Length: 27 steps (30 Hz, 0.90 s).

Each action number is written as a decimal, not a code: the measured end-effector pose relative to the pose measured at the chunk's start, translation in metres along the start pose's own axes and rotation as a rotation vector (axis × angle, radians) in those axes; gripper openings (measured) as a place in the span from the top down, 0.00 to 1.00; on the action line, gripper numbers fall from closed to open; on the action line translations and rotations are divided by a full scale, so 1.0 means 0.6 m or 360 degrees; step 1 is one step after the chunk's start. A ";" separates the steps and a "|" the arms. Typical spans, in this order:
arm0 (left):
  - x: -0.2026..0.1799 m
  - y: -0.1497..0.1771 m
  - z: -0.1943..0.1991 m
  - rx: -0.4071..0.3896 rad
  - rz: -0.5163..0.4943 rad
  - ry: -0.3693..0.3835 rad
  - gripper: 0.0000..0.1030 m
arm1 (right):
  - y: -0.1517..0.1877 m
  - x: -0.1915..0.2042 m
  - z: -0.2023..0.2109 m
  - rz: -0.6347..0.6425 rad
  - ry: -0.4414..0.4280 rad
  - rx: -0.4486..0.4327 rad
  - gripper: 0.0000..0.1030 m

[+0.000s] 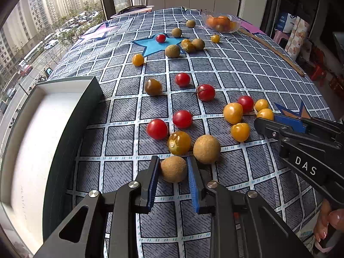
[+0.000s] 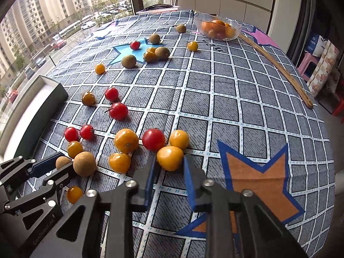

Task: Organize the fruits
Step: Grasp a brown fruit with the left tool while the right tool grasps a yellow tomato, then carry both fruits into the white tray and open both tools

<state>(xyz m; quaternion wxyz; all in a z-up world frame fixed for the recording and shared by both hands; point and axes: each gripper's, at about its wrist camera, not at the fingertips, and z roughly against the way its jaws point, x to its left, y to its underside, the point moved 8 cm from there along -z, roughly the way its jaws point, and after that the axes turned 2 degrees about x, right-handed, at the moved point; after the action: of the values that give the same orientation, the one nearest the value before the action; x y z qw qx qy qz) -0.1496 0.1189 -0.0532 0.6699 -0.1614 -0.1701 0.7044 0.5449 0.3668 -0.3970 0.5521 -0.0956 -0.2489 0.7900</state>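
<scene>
Your cloth (image 1: pixel 236 81) with squares and stars covers the whole table. A big tray (image 1: pixel 49 116) sits at 9 o'clock in the left view; the picture edge cuts off its near end, and its inside is a bright blur. A glass bowl (image 2: pixel 217 29) of orange fruit stands far off at 1 o'clock, with a long stick (image 2: pixel 277 64) beside it.

Your left gripper (image 1: pixel 173 168) points down at the cloth and is squeezed onto a brown fruit (image 1: pixel 173 169). A second brown fruit (image 1: pixel 206 149) sits just to its right.

Your right gripper (image 2: pixel 168 161) also points down and pinches a yellow tomato (image 2: pixel 169 158). A red tomato (image 2: pixel 153 139) touches it at 11 o'clock.

These fruits are round, so they have no long side. The right gripper hides part of a yellow one (image 1: pixel 265 114) in the left view.
</scene>
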 end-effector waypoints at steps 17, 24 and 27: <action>0.080 0.028 0.090 -0.0110 0.0114 0.0059 0.73 | 0.022 0.033 0.057 -0.0101 -0.0209 0.0016 0.75; 0.176 0.035 0.133 -0.0184 0.0230 -0.0038 0.73 | 0.002 0.138 0.079 0.0036 -0.0323 0.0014 0.75; 0.228 0.045 0.140 -0.0194 0.0290 -0.0108 0.73 | -0.004 0.196 0.078 0.0124 -0.0361 0.0024 0.75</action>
<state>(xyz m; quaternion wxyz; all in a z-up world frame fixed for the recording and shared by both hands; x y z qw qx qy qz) -0.2187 0.2522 0.0094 0.5858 -0.1927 -0.2199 0.7559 0.4833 0.4622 -0.3412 0.4898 -0.0111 -0.3001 0.8184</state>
